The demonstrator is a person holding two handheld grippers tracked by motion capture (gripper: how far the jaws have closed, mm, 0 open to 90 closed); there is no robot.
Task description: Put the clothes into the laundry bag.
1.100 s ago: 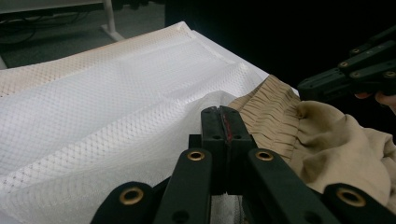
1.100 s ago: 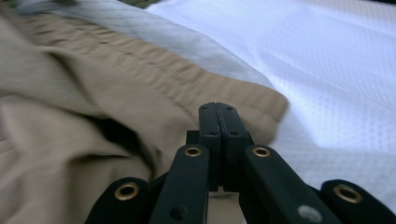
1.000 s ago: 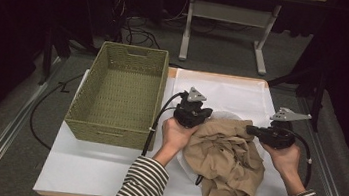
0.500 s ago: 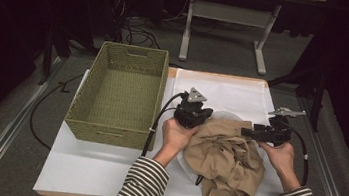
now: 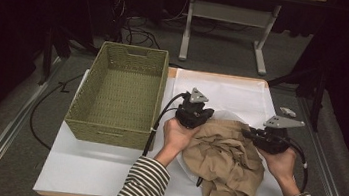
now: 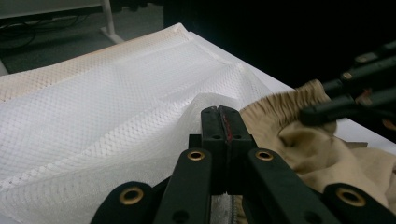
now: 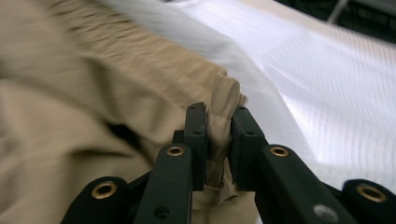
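Over the table, each tool [image 5: 195, 111] [image 5: 253, 135] grips cloth: left mesh bag [image 6: 116, 116], right tan garment [image 7: 93, 116].

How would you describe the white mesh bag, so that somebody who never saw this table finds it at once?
On the white-covered table, look right of the green woven basket. There a crumpled tan garment lies on a flat white mesh bag. The bag is the only thing with a fine net pattern, and the left gripper pinches its edge.

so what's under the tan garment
A white mesh bag lies under the tan garment, showing beyond its far edge and along its left side. How far the bag reaches beneath is covered by the cloth.
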